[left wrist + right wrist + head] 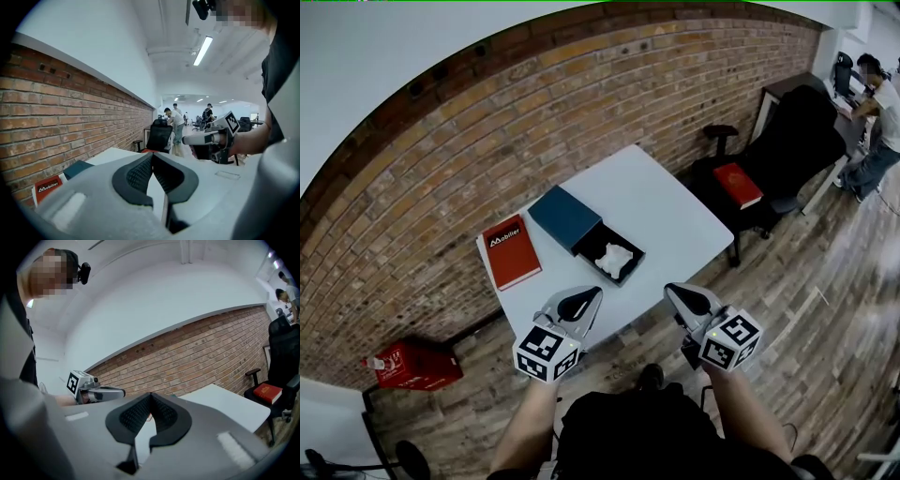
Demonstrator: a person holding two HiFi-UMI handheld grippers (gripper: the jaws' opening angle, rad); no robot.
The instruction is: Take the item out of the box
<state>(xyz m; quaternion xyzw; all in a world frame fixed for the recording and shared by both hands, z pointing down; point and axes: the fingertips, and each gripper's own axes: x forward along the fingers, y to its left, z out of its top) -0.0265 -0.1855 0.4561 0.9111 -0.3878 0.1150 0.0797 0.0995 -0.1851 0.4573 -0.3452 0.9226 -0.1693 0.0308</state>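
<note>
A dark blue box (565,217) lies on the white table (656,202). Its black drawer (630,267) is slid out toward me and holds a white crumpled item (615,259). My left gripper (581,302) hangs over the table's near edge, short of the drawer, shut and empty. My right gripper (688,299) hovers just off the near right edge, also shut with nothing in it. In the left gripper view the jaws (152,155) meet at the tips, and the blue box (77,168) shows low at left. The right gripper view shows its jaws (151,394) closed too.
A red box marked Mobilier (512,250) lies left of the blue box. A black office chair (787,150) with a red book (738,185) stands right of the table. A brick wall (487,141) runs behind it, and a red carton (412,364) sits on the floor. A person (881,112) stands far right.
</note>
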